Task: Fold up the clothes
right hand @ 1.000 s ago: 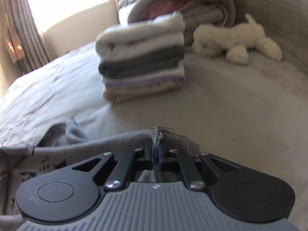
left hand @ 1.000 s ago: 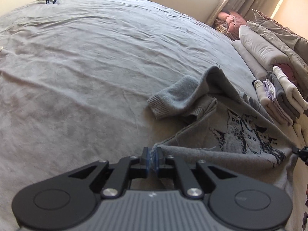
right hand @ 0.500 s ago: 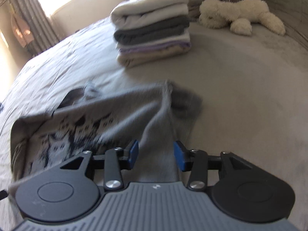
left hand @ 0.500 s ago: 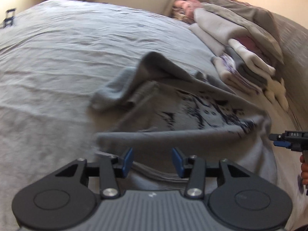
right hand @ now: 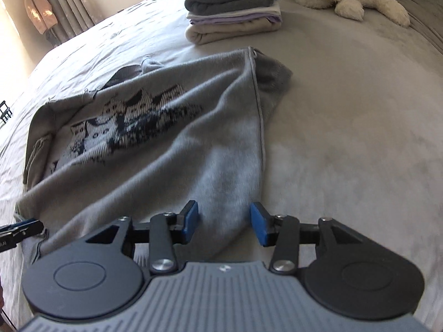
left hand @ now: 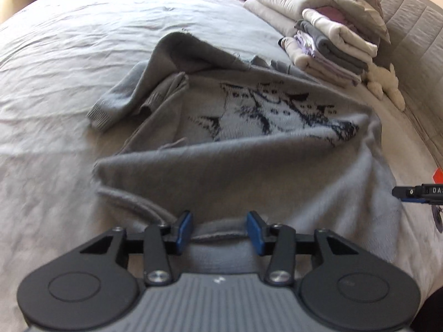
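spread flat on the pale grey bedspread (left hand: 69,55) just short of the stack of folded clothes (right hand: 234,5), grey knitted sweater with a dark-and-white pattern (left hand: 249,149), hem between released left gripper (left hand: 219,228) and right gripper (right hand: 223,227), likely for folding.

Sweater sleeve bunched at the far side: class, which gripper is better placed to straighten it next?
Probably the left gripper: the bunched sleeve lies on its side of the sweater; the right gripper hovers over the opposite edge.
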`<state>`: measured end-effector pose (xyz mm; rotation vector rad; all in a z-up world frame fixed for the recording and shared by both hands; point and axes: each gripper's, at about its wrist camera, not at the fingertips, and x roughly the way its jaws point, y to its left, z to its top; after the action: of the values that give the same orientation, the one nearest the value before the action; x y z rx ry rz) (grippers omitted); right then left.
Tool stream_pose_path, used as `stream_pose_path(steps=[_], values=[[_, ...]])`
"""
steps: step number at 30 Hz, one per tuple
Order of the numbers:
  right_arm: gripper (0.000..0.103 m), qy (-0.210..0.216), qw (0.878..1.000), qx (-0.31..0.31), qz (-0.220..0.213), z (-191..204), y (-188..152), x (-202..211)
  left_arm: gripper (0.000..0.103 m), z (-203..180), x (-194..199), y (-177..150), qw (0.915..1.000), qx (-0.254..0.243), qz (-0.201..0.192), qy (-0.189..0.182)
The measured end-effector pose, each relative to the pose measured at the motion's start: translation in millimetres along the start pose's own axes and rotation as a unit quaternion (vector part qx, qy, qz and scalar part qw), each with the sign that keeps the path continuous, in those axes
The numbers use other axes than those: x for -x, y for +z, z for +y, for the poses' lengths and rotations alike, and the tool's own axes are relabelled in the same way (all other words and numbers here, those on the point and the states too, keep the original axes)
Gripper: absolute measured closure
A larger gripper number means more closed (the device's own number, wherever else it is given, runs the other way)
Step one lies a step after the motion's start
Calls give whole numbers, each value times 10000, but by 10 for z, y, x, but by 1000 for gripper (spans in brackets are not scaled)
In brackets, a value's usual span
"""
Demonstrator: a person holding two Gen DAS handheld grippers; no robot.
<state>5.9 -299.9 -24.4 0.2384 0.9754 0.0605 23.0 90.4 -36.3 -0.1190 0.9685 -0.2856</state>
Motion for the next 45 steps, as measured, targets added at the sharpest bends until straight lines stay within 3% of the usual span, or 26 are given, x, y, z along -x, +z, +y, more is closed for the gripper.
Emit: stream_pose_path(steps=[11,14,19,25,27,29,30,34,38,45], values=[[49,57,9999,-95,26,-142,-208,88,61,286,354,-393,9981,-132,597,-121],[46,53,10000,-45,-2,-145,-258,93,61,381,439,-474,9980,-58,599,-184],[45,46,9998,189,-46,-88,-294,108,57,628,567,-499,9958,685,357,-493],[45,192,9994,269,-81,-71,-277,77,55,803,586,-483,9818,1555,127,-1083],[53,242,9992,297,-112,-47,-265,58,55,799,521,-487,9782,1711,203,-1162],[87,343,9989,299,-136,-23,-250,42,56,784,450,-497,9776,1798,307,-1054],[90,381,9987,282,-174,-5,-241,42,60,774,417,-502,9781,1820,357,-944],[93,526,9975,273,-397,81,-199,69,61,738,465,-468,9792,1823,170,-869],[93,968,9934,334,-512,235,-112,74,60,677,458,-381,9775,1732,-49,-1202],[93,1406,9875,707,-129,761,124,-194,59,487,246,-269,9790,1639,29,-1216]])
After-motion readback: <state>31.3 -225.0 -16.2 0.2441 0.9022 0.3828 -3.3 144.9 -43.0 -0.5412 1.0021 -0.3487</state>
